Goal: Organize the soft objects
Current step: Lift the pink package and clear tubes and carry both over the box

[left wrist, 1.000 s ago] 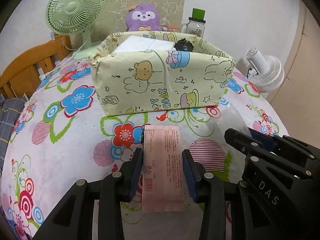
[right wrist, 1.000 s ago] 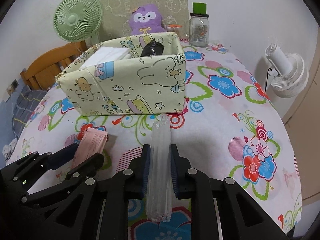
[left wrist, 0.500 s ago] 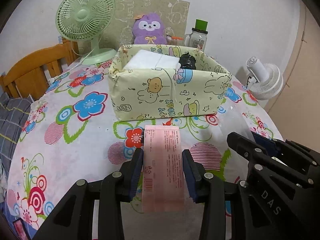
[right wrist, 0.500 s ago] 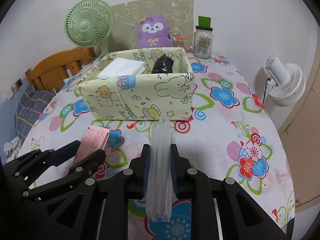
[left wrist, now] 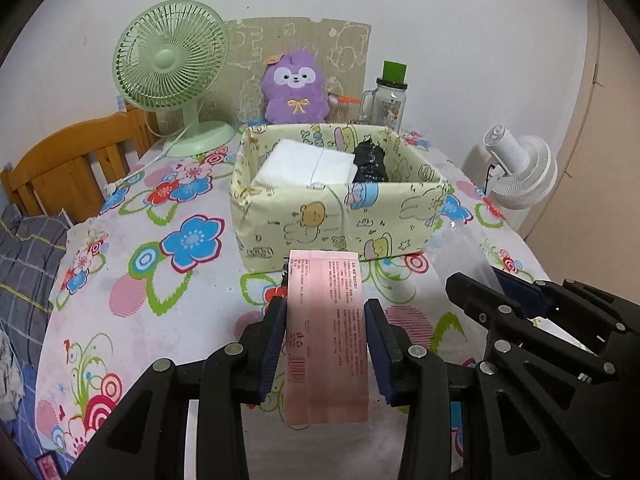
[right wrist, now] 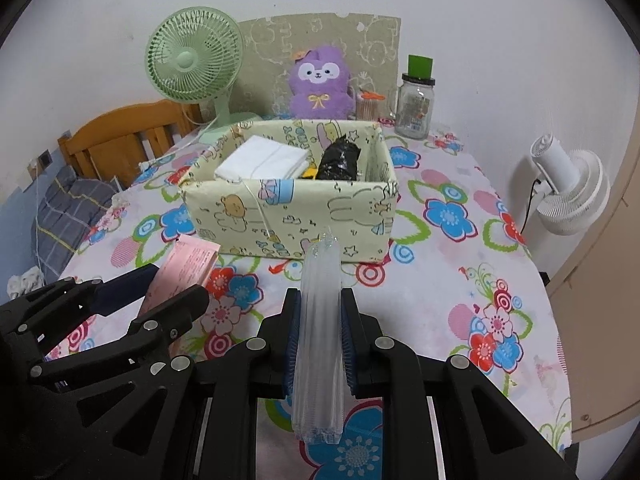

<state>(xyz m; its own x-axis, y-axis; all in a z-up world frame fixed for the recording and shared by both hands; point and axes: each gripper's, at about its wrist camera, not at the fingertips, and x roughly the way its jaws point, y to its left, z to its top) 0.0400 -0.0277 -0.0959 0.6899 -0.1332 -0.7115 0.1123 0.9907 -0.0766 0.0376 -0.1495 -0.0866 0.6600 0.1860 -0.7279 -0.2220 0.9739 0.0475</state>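
Jaws on the left gripper (left wrist: 326,330) were clamped on a pink packet (left wrist: 326,336); the right gripper (right wrist: 319,332) was squeezed tight on a clear plastic pack (right wrist: 319,336). Straight ahead of both sat the cartoon-print box (left wrist: 340,220), with a white bundle (left wrist: 306,166) and black bag (left wrist: 370,162) inside; both held packs were above the floral tablecloth (left wrist: 152,280), short of the box.

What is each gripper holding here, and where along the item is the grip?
Left gripper clamps the pink packet by its long side edges, around mid-length. Right gripper pinches the clear plastic pack across its middle.
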